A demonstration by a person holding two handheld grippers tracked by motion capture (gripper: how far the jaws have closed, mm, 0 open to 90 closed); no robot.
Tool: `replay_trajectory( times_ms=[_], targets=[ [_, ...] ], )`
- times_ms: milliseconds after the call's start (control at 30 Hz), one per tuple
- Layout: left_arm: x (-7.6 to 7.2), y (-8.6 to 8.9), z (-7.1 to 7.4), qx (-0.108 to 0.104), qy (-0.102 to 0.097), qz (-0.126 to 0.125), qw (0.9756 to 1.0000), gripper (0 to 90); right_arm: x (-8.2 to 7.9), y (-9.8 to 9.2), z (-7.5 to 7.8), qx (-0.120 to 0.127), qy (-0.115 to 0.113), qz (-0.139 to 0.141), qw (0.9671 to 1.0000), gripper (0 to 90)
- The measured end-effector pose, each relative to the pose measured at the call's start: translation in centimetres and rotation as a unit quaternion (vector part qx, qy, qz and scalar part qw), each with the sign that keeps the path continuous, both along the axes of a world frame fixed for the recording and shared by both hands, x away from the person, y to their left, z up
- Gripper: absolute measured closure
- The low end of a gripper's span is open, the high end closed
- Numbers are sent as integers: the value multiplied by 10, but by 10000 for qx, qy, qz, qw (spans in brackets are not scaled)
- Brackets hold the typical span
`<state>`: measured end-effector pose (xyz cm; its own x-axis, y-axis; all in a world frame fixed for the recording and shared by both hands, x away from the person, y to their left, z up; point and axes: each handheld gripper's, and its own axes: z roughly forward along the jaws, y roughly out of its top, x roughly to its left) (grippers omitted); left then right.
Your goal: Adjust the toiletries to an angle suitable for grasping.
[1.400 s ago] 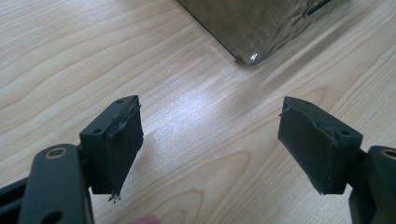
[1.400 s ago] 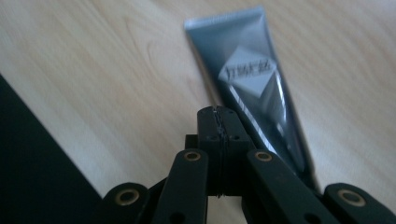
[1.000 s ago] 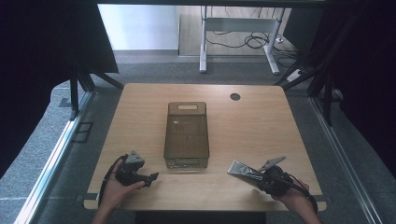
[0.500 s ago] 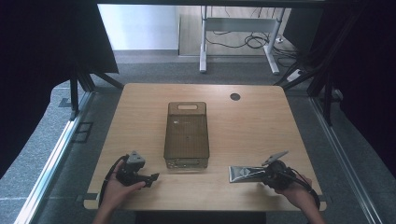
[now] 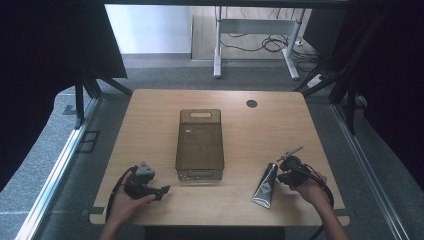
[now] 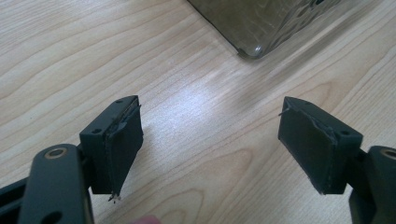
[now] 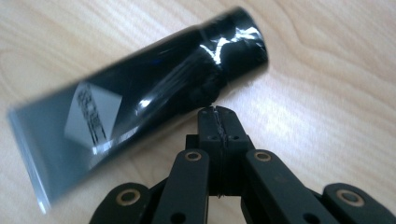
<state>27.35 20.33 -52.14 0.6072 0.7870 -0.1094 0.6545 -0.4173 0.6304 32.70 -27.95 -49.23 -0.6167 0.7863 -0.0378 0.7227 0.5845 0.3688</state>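
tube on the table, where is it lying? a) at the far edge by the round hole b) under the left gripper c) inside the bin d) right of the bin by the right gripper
d: the tube lies flat on the table, right of the bin, beside the shut right gripper.

- Soft daylight falls from the bright floor beyond my bench (image 5: pixel 150 130); dark curtains dim both sides of the high view.
- A pale sheen of glare lies on the wood between my left gripper (image 6: pixel 210 140)'s sharp pads.
- My right gripper view shows the tube (image 7: pixel 140 116) motion-blurred, with white highlights.
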Motion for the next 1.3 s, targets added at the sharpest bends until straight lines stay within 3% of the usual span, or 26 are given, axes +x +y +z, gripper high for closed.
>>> replay_trajectory(
  times_ms=[167,267,367,433,467,567,767,967,1300],
  targets=[
    [0,3,1,-18,-11,42,10000,224,2,4,0,-4,-45,18,10000,899],
    [0,3,0,-58,-4,80,10000,224,-9,8,13,132,-308,79,9994,899],
    [0,0,0,-20,-4,28,10000,224,-19,20,21,234,-411,310,9984,899],
    [0,-1,0,-4,-11,-1,10000,223,-23,26,22,263,-393,425,9980,898],
    [0,-2,0,-1,-17,-21,10000,223,-28,38,21,303,-314,663,9968,898],
    [-1,-4,0,8,-13,-45,10000,223,-32,55,12,279,-161,927,9952,898],
    [0,-1,0,-19,-4,2,10000,223,-32,71,-3,224,-10,1060,9941,898],
    [0,0,-1,-5,3,19,10000,223,-33,71,-5,230,59,1054,9941,898],
    [0,-2,-1,13,10,6,10000,223,-41,50,-6,236,101,897,9956,897]
  ],
)
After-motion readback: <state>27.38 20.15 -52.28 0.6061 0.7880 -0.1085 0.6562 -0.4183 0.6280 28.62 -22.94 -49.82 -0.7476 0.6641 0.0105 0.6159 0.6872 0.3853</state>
